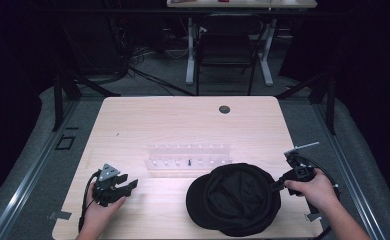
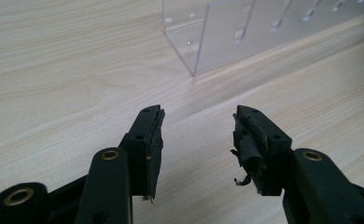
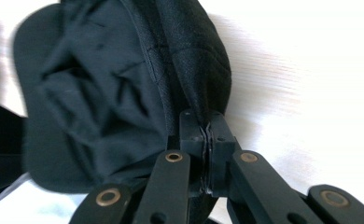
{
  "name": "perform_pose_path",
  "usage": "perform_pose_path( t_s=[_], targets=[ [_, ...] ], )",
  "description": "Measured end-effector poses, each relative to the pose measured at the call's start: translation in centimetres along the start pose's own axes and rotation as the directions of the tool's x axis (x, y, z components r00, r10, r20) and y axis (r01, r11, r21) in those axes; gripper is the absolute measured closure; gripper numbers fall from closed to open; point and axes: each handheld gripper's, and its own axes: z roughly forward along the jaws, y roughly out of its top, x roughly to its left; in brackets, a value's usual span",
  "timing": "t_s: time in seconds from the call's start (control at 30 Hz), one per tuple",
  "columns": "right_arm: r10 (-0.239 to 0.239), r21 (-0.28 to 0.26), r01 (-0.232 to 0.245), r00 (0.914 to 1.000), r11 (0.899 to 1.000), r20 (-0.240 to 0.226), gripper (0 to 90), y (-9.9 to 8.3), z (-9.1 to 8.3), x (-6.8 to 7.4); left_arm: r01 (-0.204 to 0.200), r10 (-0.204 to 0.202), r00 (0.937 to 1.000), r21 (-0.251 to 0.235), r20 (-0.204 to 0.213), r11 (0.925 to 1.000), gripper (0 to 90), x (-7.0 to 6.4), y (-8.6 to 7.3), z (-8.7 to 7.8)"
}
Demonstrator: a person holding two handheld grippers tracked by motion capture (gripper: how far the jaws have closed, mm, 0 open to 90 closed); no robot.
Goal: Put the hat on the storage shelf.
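Work surface: a light wooden table point(image 1: 133, 125) with a small dark round grommet point(image 1: 224, 109) near its far edge.

Item 1: a black fabric cap with a short brim point(image 1: 235, 197) lies on the near right part of the table, opening upward, with its dark lining exposed. The brim points toward the left. In the right gripper view the cap point(image 3: 105, 88) shows creased lining and a stitched rim seam.

Item 2: a clear acrylic rack with rows of small slots point(image 1: 189, 159) sits mid-table, just beyond the cap. One small dark object point(image 1: 189, 162) stands in its near row; what it is cannot be told at this size. The remaining slots appear to hold nothing, though the clear material makes this uncertain. In the left gripper view one corner of the rack point(image 2: 245, 32) is seen, and that part is bare.

Right gripper point(image 1: 277, 186): held in the person's right hand point(image 1: 317, 189), jaws closed together on the cap's right edge. The right gripper view confirms fabric pinched between the jaws point(image 3: 207, 140).

Left gripper point(image 1: 128, 186): held in the left hand point(image 1: 103, 205) at the near left of the table, well apart from the cap. Its jaws stand apart over bare wood point(image 2: 196, 140), with nothing between them.
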Motion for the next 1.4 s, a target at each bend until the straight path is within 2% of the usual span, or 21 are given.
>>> perform_pose_path(
  t_s=[0.13,0.27,0.3,0.33,0.37,0.4,0.47,0.53,0.67,0.73,1.03,1.13,1.33,1.4],
  targets=[
    [0.004,-0.013,-0.005,0.9987,1.000,-0.052,88.2,-0.1,-1.2,0.8,0.001,-0.001,1.0000,0.000,0.000,1.0000,51.7,0.0,0.0,0.0],
    [-0.004,-0.007,0.003,0.9935,1.000,-0.113,88.2,-0.3,-2.5,1.7,-0.001,0.001,1.0000,0.000,-0.001,1.0000,51.7,0.0,0.0,0.0],
    [0.006,-0.016,-0.008,0.9921,1.000,-0.125,88.3,-0.3,-2.7,2.0,-0.001,0.001,1.0000,-0.001,-0.002,1.0000,51.7,0.0,0.0,0.0],
    [-0.009,-0.015,0.007,0.9904,1.000,-0.138,88.3,-0.3,-3.1,2.1,-0.001,0.001,1.0000,-0.001,-0.002,1.0000,51.7,0.0,0.0,0.0],
    [0.001,-0.028,-0.005,0.9879,1.000,-0.155,88.3,-0.4,-3.3,2.4,-0.001,0.001,1.0000,0.001,-0.001,1.0000,51.7,0.0,0.0,0.0],
    [-0.009,-0.020,0.005,0.9850,1.000,-0.172,88.3,-0.4,-3.6,2.6,-0.001,0.001,1.0000,0.000,0.000,1.0000,51.7,0.0,0.0,0.0],
    [-0.007,-0.037,-0.001,0.9787,0.999,-0.205,88.3,-0.5,-4.0,3.0,-0.001,0.001,1.0000,0.002,-0.001,1.0000,51.6,0.0,0.0,0.0],
    [-0.023,-0.028,0.017,0.9722,0.999,-0.233,88.3,-0.4,-4.5,3.2,-0.002,0.002,1.0000,0.002,-0.001,1.0000,51.7,0.0,0.0,0.0],
    [-0.007,-0.062,-0.011,0.9555,0.998,-0.295,88.4,-0.6,-4.9,3.9,-0.001,0.001,1.0000,0.000,-0.002,1.0000,51.7,0.0,0.0,0.0],
    [-0.011,-0.065,-0.011,0.9469,0.998,-0.321,88.4,-0.6,-5.2,4.1,-0.001,0.001,1.0000,-0.002,-0.003,1.0000,51.7,0.0,0.0,0.0],
    [-0.035,-0.098,-0.002,0.9269,0.995,-0.374,88.5,-0.6,-5.9,5.5,-0.002,0.002,1.0000,0.001,-0.005,1.0000,51.6,0.0,0.0,0.0],
    [-0.046,-0.092,0.011,0.9201,0.996,-0.389,88.5,-0.6,-6.0,5.7,-0.005,0.005,1.0000,0.002,-0.006,1.0000,51.6,0.0,0.0,0.0],
    [-0.032,-0.084,-0.003,0.9125,0.996,-0.408,88.5,-0.5,-6.1,5.8,-0.005,0.005,1.0000,0.001,-0.007,1.0000,51.6,0.1,0.0,0.0],
    [-0.025,-0.080,-0.010,0.9065,0.997,-0.422,88.5,-0.4,-6.1,5.9,-0.005,0.005,1.0000,0.002,-0.007,1.0000,51.6,0.1,0.0,0.0]
  ],
)
